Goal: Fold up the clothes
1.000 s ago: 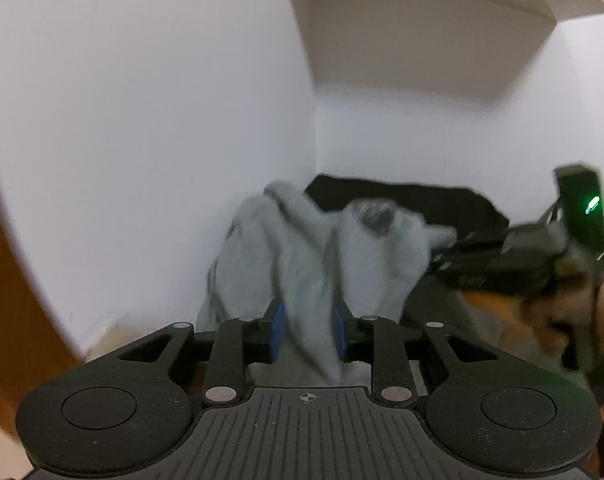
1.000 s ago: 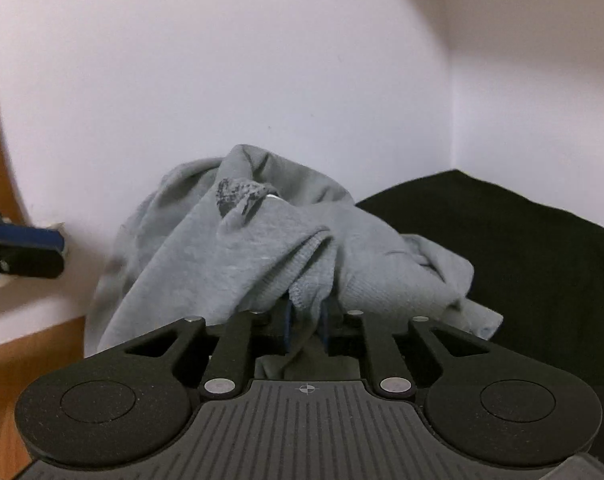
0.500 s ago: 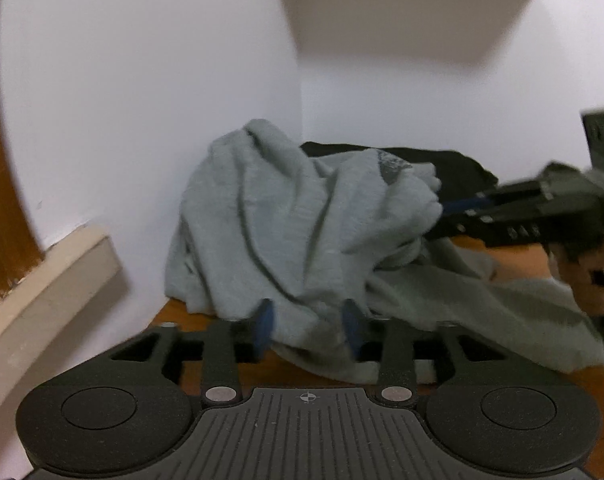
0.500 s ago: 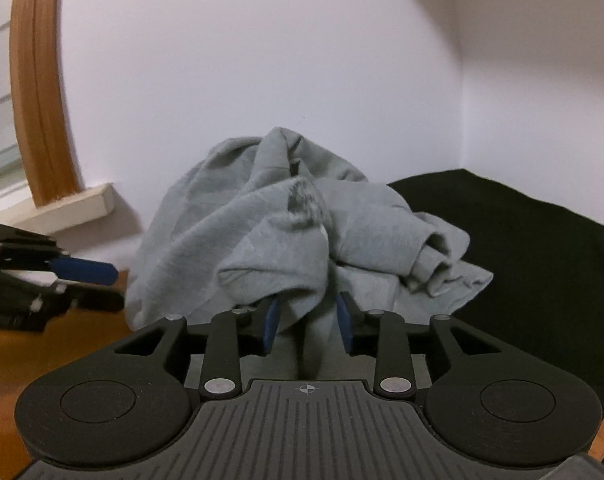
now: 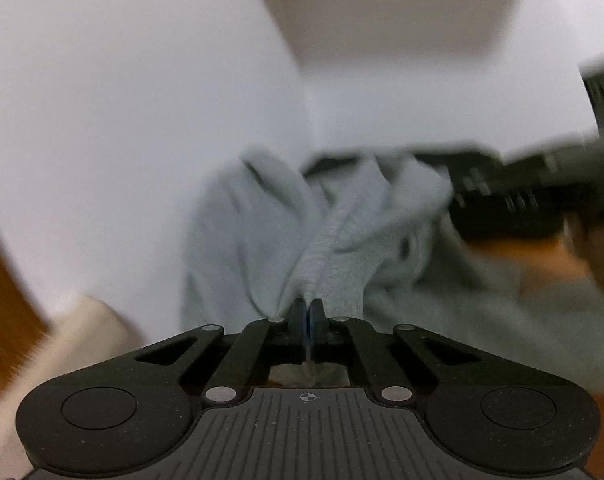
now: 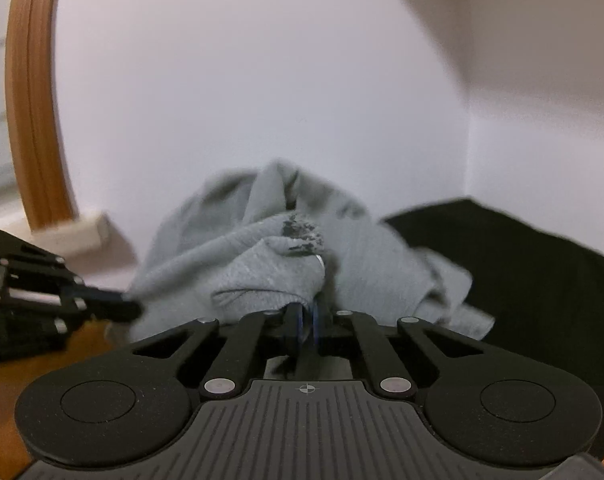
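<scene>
Left gripper (image 5: 306, 307) clenched on a ridge of the grey sweatshirt (image 5: 342, 236); right gripper (image 6: 306, 312) pinching another fold. Garment rumpled, heaped on the wooden surface (image 6: 6, 384) against the white wall (image 6: 242, 92), dark print uppermost. Left view blurred; black cloth (image 6: 522, 272) behind.

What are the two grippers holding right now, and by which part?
Both pinch the grey sweatshirt: left gripper on a ribbed fold, right gripper on a bunched fold.

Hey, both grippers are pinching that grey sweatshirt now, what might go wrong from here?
The left gripper and right gripper have just closed on bunched folds of the grey sweatshirt, so layers may lift together instead of one edge. The crumpled pile could also drag onto the black cloth beside it.
</scene>
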Action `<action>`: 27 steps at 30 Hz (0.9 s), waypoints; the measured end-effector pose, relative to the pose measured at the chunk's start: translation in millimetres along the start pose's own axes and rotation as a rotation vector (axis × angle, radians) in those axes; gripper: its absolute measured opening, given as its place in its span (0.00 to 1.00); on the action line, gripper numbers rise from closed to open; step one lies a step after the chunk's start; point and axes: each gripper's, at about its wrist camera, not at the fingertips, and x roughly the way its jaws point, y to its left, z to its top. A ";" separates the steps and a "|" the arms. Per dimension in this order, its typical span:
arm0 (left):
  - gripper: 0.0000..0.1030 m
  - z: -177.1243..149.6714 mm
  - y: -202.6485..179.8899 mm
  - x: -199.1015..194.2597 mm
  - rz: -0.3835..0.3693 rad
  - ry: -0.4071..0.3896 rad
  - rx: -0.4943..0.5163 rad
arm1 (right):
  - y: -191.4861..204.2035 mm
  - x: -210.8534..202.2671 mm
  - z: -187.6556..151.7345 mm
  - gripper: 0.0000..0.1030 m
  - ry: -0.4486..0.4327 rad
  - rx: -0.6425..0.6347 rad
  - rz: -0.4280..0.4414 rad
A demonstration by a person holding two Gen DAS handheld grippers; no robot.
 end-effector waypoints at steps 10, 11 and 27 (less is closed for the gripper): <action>0.01 115.1 31.5 -131.7 0.043 -0.280 -0.051 | 19.6 -99.4 108.6 0.03 -0.280 -0.148 -0.004; 0.01 125.0 28.9 -149.0 0.048 -0.309 -0.045 | 24.5 -112.6 119.1 0.03 -0.304 -0.167 -0.008; 0.01 143.3 -4.2 -207.0 -0.010 -0.292 -0.067 | 34.0 -157.7 146.9 0.04 -0.238 -0.215 -0.058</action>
